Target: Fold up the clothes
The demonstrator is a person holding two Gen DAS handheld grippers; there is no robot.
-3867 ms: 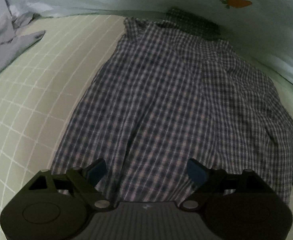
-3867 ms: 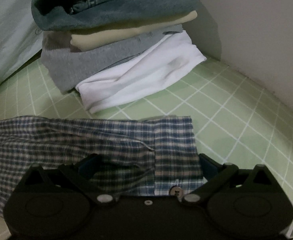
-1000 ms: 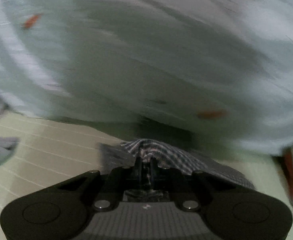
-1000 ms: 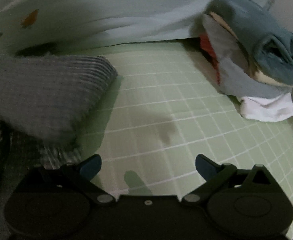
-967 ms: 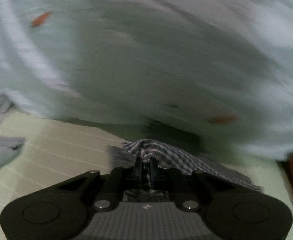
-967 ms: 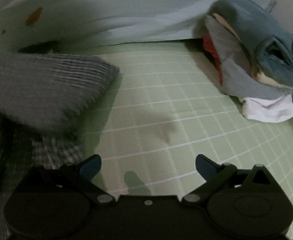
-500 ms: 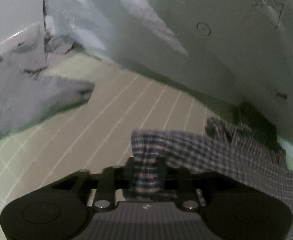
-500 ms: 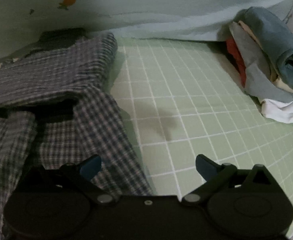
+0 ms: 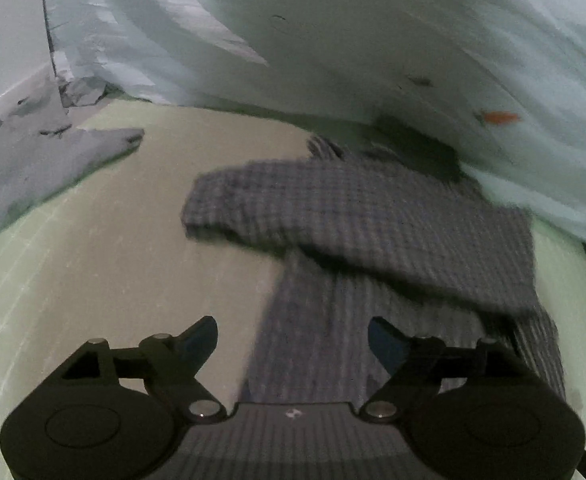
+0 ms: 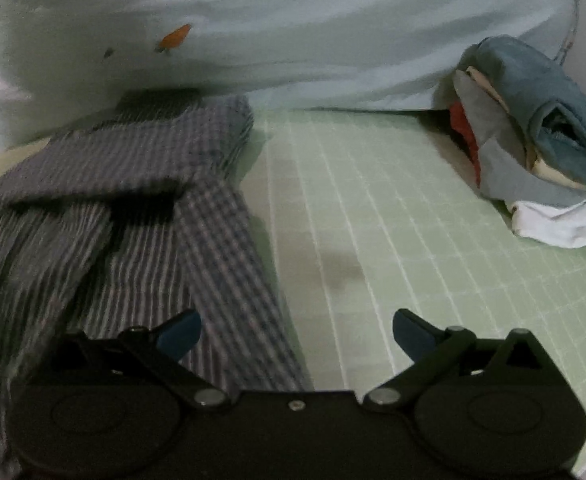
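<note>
A blue and white checked shirt point(image 9: 373, 240) lies on the green grid mat point(image 9: 93, 280), with one part folded across its upper half. My left gripper point(image 9: 293, 338) is open and empty just above the shirt's near end. The shirt also shows in the right wrist view point(image 10: 133, 208), at the left. My right gripper point(image 10: 296, 334) is open and empty, its left finger over the shirt's right edge and its right finger over bare mat point(image 10: 393, 240).
A pale blue quilt with carrot prints point(image 10: 293, 28) runs along the far side. A stack of folded clothes point(image 10: 533, 160) sits at the far right by the wall. A grey garment point(image 9: 33, 168) lies at the far left.
My left gripper has let go of the shirt's edge and opened; the folded part now lies flat across the shirt. My right gripper stayed open and drew back a little.
</note>
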